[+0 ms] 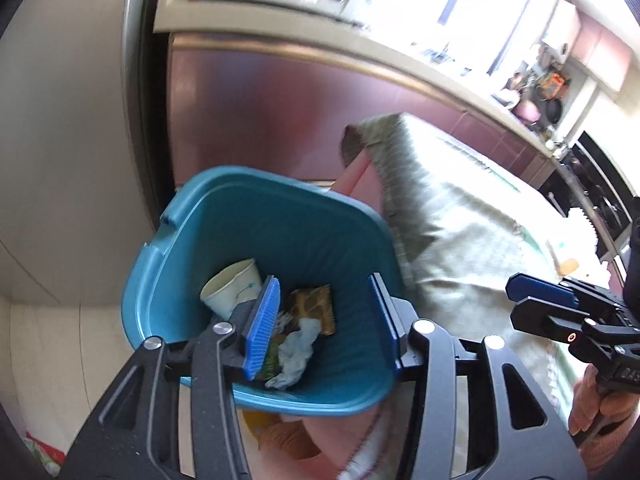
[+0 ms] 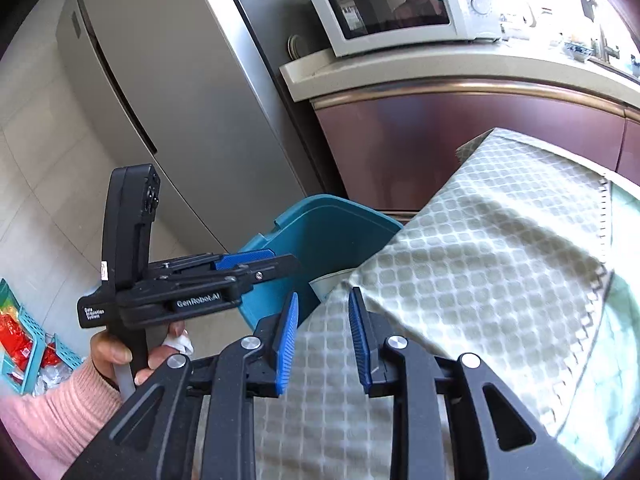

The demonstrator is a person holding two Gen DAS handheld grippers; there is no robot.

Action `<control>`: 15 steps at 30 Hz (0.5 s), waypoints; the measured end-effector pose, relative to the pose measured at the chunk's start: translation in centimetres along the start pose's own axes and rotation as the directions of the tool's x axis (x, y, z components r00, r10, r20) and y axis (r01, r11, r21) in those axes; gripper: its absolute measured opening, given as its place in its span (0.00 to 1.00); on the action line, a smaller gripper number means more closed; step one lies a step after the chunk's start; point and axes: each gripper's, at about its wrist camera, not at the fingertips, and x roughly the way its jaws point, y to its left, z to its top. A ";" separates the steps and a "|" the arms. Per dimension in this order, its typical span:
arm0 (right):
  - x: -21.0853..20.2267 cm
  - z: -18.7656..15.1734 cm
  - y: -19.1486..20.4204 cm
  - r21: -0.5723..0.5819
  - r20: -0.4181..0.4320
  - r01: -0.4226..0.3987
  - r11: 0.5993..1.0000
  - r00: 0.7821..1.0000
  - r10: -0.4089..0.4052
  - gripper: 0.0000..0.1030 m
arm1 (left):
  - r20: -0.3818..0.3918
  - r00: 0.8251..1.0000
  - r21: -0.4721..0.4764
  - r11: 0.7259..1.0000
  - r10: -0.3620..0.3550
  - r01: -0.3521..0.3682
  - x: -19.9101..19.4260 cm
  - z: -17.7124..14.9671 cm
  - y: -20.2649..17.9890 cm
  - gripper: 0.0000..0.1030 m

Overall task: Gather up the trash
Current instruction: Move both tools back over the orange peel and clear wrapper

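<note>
A teal bin (image 1: 224, 216) stands beside the table; it also shows in the right wrist view (image 2: 320, 232). Inside it lie a white paper cup (image 1: 230, 286), a brown wrapper (image 1: 314, 304) and a crumpled tissue (image 1: 298, 350). My left gripper (image 1: 326, 322) is open and empty over the bin's mouth; it also shows in the right wrist view (image 2: 256, 260). My right gripper (image 2: 323, 340) is open and empty above the table edge; in the left wrist view (image 1: 516, 296) it is off to the right of the bin.
A table with a green checked cloth (image 2: 500, 240) is to the right of the bin. A silver fridge (image 2: 168, 112) stands at the left. A microwave (image 2: 400, 4) sits on the counter above maroon cabinets (image 2: 440, 148). A teal crate (image 2: 28, 340) sits on the floor.
</note>
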 end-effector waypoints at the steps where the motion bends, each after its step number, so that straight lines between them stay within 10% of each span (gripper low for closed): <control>1: -1.0 -0.3 -0.2 0.005 0.015 0.002 1.000 1.000 -0.002 0.28 | 0.015 1.000 0.013 1.000 -0.013 0.012 -0.6 0.0 -0.6 0.45; 15: -15.6 -7.3 -7.4 0.223 0.216 0.193 0.955 0.946 -0.242 0.30 | 0.024 0.970 0.229 0.945 -0.243 0.231 -2.9 -0.8 -14.4 0.49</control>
